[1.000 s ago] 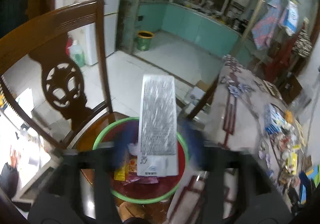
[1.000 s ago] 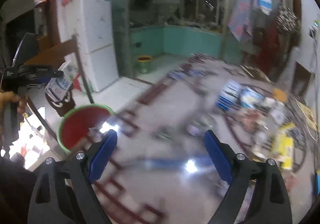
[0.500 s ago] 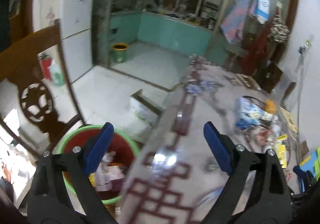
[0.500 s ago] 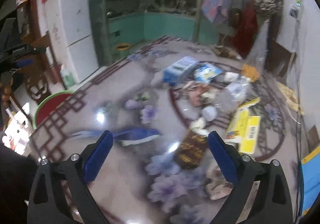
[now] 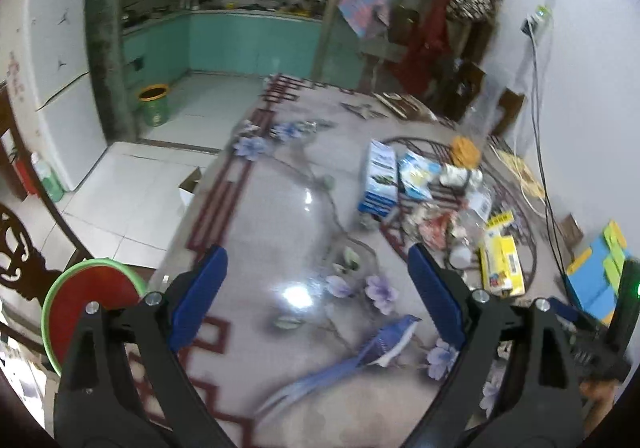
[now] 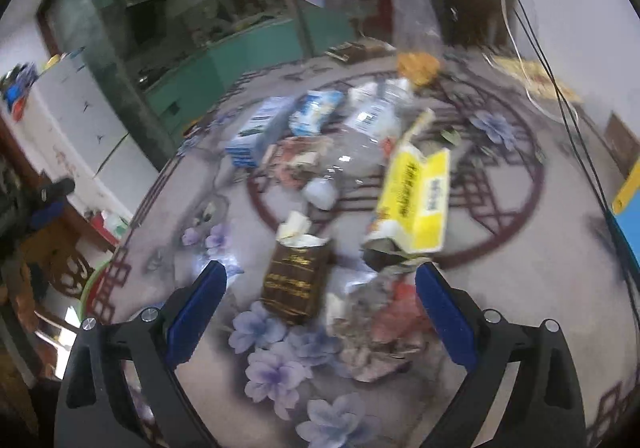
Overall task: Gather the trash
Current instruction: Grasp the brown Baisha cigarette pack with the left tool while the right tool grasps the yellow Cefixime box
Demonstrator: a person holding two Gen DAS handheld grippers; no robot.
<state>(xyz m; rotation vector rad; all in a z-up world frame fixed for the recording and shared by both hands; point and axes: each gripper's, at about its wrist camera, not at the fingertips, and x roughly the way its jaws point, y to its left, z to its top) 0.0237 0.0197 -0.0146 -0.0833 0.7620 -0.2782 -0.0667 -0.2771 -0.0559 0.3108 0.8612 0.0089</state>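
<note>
My left gripper [image 5: 316, 288] is open and empty above the patterned table [image 5: 280, 208]. The red bin with a green rim [image 5: 90, 298] sits low at the left, beside the table edge. My right gripper [image 6: 320, 300] is open and empty, hovering over a pile of trash: a dark brown packet [image 6: 296, 280] between the fingers, a crumpled wrapper [image 6: 380, 332] by the right finger, a yellow carton [image 6: 416, 200], a clear plastic bottle [image 6: 360, 144] and a blue-white box [image 6: 256, 132]. The pile also shows in the left wrist view: the blue-white box [image 5: 380, 180] and the yellow carton [image 5: 500, 260].
A carved wooden chair [image 5: 20, 260] stands by the bin. A blue and green block [image 5: 600, 272] lies at the table's right edge. Cables [image 6: 560, 96] run across the far right. A white fridge [image 5: 44, 48] and a green floor bin [image 5: 154, 104] stand beyond.
The left gripper let the white carton go into the bin and swung right over the table. The right gripper moved right and closer to the trash pile.
</note>
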